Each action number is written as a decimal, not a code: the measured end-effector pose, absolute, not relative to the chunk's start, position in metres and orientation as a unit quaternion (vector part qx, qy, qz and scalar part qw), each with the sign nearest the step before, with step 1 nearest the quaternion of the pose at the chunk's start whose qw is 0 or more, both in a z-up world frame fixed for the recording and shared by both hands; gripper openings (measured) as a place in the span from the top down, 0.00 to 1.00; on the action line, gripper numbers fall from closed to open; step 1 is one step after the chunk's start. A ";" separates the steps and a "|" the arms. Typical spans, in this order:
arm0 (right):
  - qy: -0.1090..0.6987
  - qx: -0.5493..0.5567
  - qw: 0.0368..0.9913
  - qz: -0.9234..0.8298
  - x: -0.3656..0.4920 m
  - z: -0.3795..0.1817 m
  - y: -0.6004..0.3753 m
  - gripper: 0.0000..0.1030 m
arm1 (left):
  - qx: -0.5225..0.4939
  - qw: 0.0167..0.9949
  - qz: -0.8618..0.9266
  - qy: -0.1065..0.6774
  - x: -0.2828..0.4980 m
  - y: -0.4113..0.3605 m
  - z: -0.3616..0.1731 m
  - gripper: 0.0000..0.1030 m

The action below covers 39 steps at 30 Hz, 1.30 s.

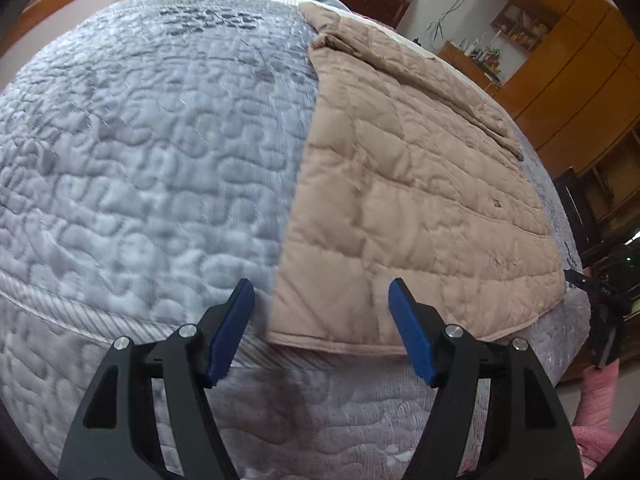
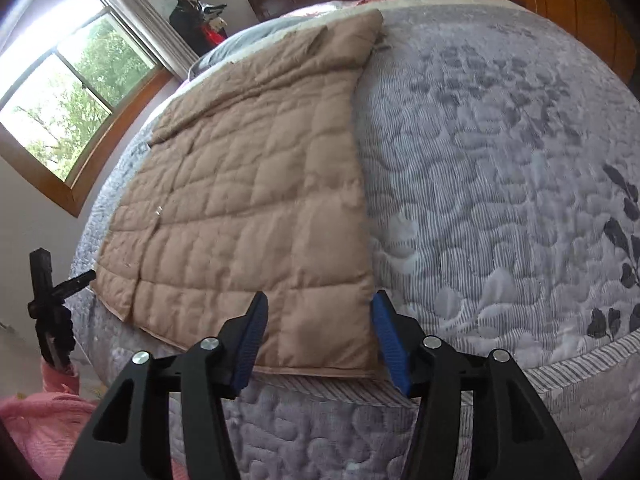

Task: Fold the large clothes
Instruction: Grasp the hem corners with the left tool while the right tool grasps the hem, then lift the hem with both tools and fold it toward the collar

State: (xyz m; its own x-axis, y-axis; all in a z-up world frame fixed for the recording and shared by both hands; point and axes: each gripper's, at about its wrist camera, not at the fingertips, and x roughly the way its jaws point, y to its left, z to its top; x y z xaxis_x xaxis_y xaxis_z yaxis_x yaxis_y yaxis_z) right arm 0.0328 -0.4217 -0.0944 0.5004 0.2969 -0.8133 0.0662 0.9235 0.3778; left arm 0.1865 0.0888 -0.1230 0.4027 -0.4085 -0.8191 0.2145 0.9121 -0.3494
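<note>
the left gripper (image 1: 322, 330), fingers apart and empty, hovers at the near corner of a tan quilted coat (image 1: 416, 208) spread flat on the grey bed (image 1: 140, 152), while the right gripper (image 2: 320, 338), also spread, brackets the opposite corner, seemingly poised to fold.

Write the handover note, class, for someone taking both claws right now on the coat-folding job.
Left claw: open, empty, hovering off the bed's near edge by the coat's left hem corner.
Right claw: open, empty, by the right hem corner.
Tan quilted coat lies flat on the grey bedspread, hem toward you. It looks narrowed, a sleeve apparently folded in along one long side.
Left, as I judge it: take both hem corners and fold the length up toward the collar.
</note>
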 end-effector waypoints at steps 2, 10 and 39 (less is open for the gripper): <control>0.502 0.189 0.841 0.068 0.035 -0.103 -0.423 0.46 | -0.087 0.835 -0.184 0.511 0.185 0.083 -0.123 0.32; 0.503 0.177 0.842 0.082 0.034 -0.111 -0.411 0.78 | -0.087 0.835 -0.184 0.511 0.189 0.073 -0.123 0.66; 0.483 0.174 0.854 0.087 -0.026 -0.114 -0.393 0.91 | -0.115 0.829 -0.201 0.509 0.124 0.094 -0.131 0.89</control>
